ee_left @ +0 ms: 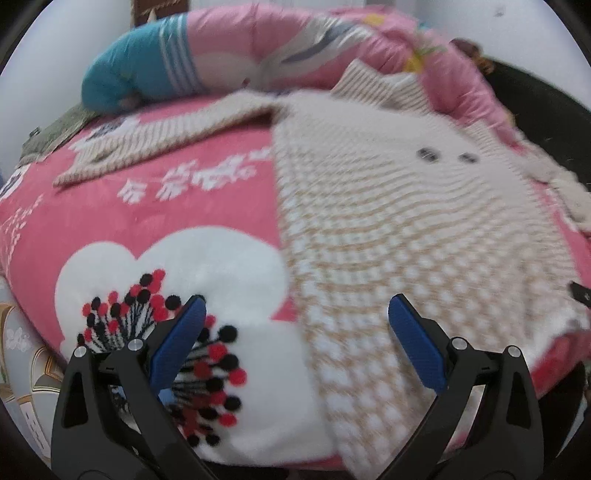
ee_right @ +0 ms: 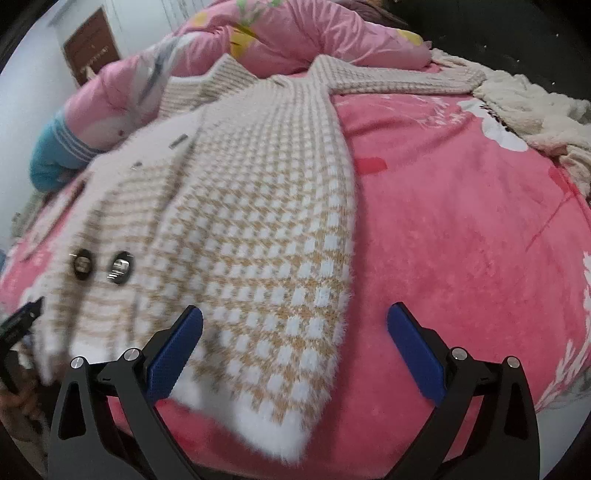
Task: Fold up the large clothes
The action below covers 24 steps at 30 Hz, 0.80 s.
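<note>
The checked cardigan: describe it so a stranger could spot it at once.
Start at the pink bedspread. Spread flat on it lies the checked cardigan, sleeves out. Its tan-and-white squares and dark buttons set it apart from the plain cream knit and the pink quilt.

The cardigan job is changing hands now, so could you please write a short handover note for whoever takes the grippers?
Left gripper: open, holding nothing, over the cardigan's near hem. Right gripper: open, holding nothing, over the hem's other corner.
The checked cardigan lies spread flat on the pink blanket, buttons facing up, both sleeves stretched outward near the rolled pink quilt. A cream scarf lies by the end of one sleeve.
Done: garment laid out. Left: all folds, none visible yet.
</note>
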{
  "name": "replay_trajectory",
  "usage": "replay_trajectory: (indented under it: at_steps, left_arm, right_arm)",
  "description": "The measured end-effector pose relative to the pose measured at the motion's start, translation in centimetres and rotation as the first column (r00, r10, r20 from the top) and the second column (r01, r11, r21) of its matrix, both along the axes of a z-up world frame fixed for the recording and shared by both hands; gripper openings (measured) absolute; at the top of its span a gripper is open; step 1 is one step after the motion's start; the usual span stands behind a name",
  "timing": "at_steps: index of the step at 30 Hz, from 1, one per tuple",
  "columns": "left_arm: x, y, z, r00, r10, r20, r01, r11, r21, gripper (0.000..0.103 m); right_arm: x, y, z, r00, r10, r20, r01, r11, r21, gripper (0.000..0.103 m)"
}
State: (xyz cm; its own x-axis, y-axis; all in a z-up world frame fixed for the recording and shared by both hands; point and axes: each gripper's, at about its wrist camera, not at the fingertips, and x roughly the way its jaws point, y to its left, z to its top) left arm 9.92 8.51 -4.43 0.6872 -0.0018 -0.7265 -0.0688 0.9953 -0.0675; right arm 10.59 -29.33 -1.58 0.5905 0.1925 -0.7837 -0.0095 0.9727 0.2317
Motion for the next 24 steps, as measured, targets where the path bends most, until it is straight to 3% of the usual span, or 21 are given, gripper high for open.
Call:
replay_trajectory:
  at_steps: [4,6,8,11,18,22,24]
  left_arm:
    - [-1.6,-0.7,0.5,0.997,-0.054,0.05,0.056,0.998,-0.04,0.095]
    - [-1.7,-0.7,0.2,0.997,-0.065,0.043,0.068,0.995,-0.07,0.093]
    - [-1.6,-0.6,-0.4,0.998,-0.067,0.016,0.069,0.993,-0.099,0.068]
    - [-1.1,0.0,-1.0,0.998,-0.057,-0.015,0.054,0.99,-0.133,0.059]
    - [-1.2,1.1,-1.5,0.998,-0.057,-0.037,0.049,0.979,-0.198,0.055]
    - [-1.1,1.5,-1.7,0.998,-0.045,-0.043,0.031,0.961,-0.276,0.055]
    - [-1.1,1.4,-1.6,0.998,-0.047,-0.032,0.034,0.946,-0.321,0.055]
  right_arm:
    - [0.3,-1.0,0.4,0.998,0.056,-0.016,-0.054,0.993,0.105,0.093]
    - [0.7,-1.5,0.1,0.998,0.05,-0.041,-0.044,0.992,0.122,0.078]
    - [0.7,-2.2,-0.4,0.996,0.034,-0.076,-0.022,0.988,0.154,0.068]
    - [0.1,-2.7,-0.5,0.996,0.028,-0.083,-0.012,0.983,0.181,0.057]
    - [-0.8,-5.0,-1.1,0.994,-0.07,-0.085,0.089,0.967,0.238,0.054]
    - [-0.3,-4.1,-1.6,0.995,-0.041,-0.095,0.064,0.968,0.243,0.054]
    - [-0.4,-2.9,-1.2,0.996,0.018,-0.089,0.006,0.966,0.259,0.043]
